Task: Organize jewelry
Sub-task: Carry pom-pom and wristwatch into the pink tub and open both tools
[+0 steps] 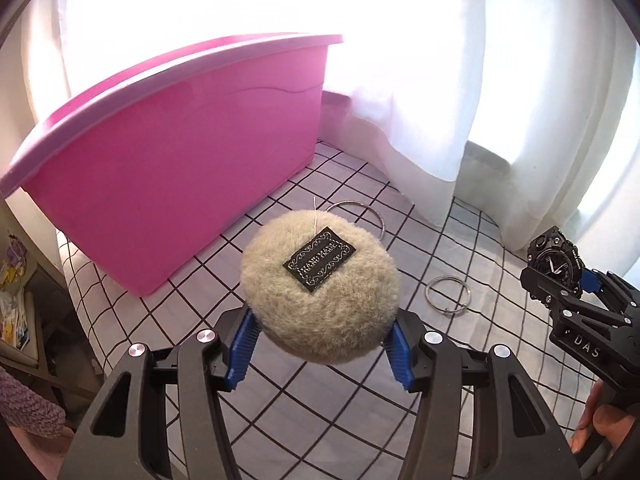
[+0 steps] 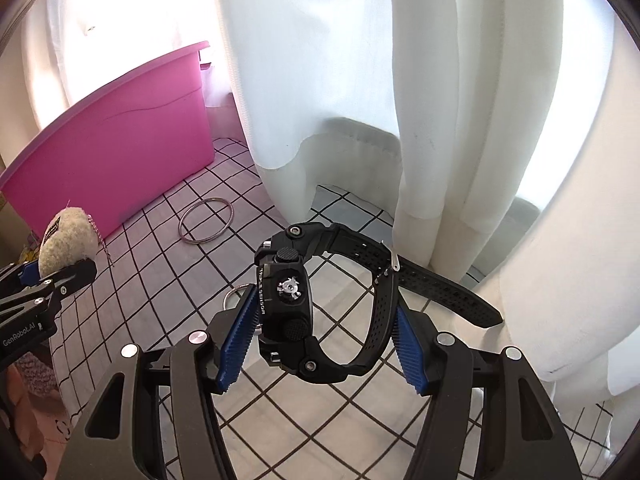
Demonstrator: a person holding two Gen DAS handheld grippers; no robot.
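Fluffy pouch (image 1: 320,292) being pinched by left tongs (image 1: 320,354), watch (image 2: 304,308) by right tongs (image 2: 326,344); both rings (image 1: 447,294) (image 1: 360,216) being left on checked cloth (image 1: 360,420), pink bin (image 1: 180,152) not reached.

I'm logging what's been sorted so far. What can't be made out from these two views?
- Inside of the pink bin: both views sit below its rim, so its wall hides any contents.
- Large ring: left wrist view, near part hidden behind the fluffy pouch.
- Small ring: right wrist view, mostly hidden behind the right tool and watch.
- Window: glare washes it out.
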